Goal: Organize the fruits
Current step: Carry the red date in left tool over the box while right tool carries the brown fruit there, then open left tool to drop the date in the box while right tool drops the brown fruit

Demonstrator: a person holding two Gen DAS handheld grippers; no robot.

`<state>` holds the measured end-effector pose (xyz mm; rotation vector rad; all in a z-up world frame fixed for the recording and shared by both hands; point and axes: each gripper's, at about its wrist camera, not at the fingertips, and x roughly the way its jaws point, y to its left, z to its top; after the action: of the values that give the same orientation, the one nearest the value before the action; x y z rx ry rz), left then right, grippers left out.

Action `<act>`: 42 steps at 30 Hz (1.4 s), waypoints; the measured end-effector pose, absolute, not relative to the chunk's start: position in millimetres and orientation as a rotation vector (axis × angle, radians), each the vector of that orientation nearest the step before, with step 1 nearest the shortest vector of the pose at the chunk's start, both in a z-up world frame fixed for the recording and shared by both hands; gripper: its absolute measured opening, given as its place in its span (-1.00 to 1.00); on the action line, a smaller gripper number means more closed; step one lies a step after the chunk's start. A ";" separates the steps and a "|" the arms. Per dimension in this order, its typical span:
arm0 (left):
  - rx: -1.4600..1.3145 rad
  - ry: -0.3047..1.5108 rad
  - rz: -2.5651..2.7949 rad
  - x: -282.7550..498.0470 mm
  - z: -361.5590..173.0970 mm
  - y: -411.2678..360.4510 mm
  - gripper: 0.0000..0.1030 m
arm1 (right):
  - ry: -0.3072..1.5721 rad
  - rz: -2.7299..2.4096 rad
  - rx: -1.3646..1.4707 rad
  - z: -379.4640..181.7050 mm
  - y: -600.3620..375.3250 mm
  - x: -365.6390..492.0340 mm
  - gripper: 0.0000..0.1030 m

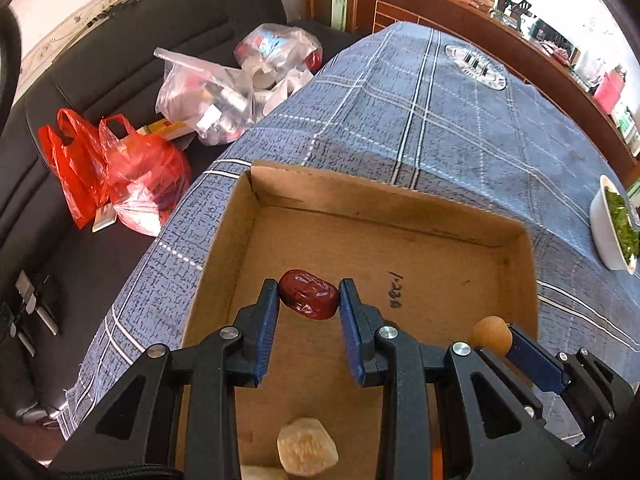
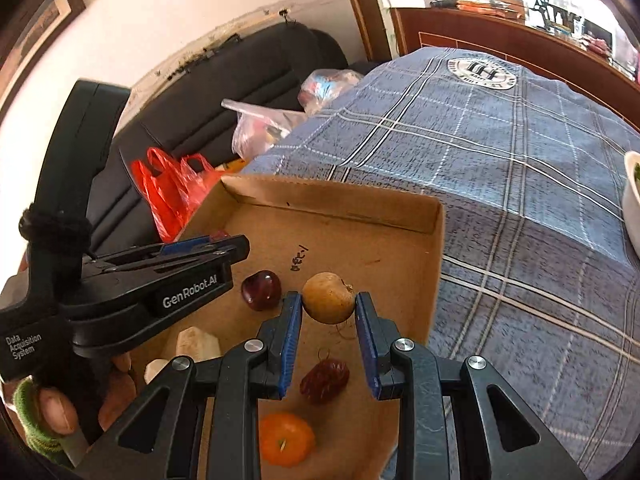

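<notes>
My left gripper is shut on a wrinkled red date and holds it over a shallow cardboard tray. My right gripper is shut on a round tan longan, also over the tray; the longan shows in the left wrist view too. On the tray floor lie a dark red cherry, another red date, a small orange fruit and pale peeled pieces, one also in the left wrist view. The left gripper body sits at the tray's left.
The tray rests on a blue plaid tablecloth. A white bowl of greens stands at the right. A black sofa at left holds red plastic bags and clear bags. A wooden cabinet stands behind.
</notes>
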<state>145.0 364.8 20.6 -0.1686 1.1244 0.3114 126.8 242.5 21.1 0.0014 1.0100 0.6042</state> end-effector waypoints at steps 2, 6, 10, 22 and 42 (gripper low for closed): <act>-0.169 1.138 0.319 147.1 15.6 367.0 -0.45 | 1.018 0.604 -0.013 16.6 245.9 129.4 -0.47; -0.179 1.150 0.328 149.3 10.1 370.1 -0.45 | 1.041 0.601 -0.042 7.2 251.5 133.4 -0.47; -0.179 1.152 0.331 150.0 10.9 370.1 -0.44 | 1.055 0.587 -0.066 -1.1 254.1 136.2 -0.46; -0.188 1.140 0.339 143.5 18.5 370.6 -0.20 | 1.045 0.578 -0.081 2.5 252.5 135.5 -0.23; -0.153 0.956 0.295 -10.1 82.0 325.1 -0.13 | 0.930 0.811 -0.135 58.0 200.1 57.0 0.17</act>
<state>-10.1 325.1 82.0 -0.1528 0.9555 0.2948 57.0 200.1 58.0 -0.1350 0.9299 0.8107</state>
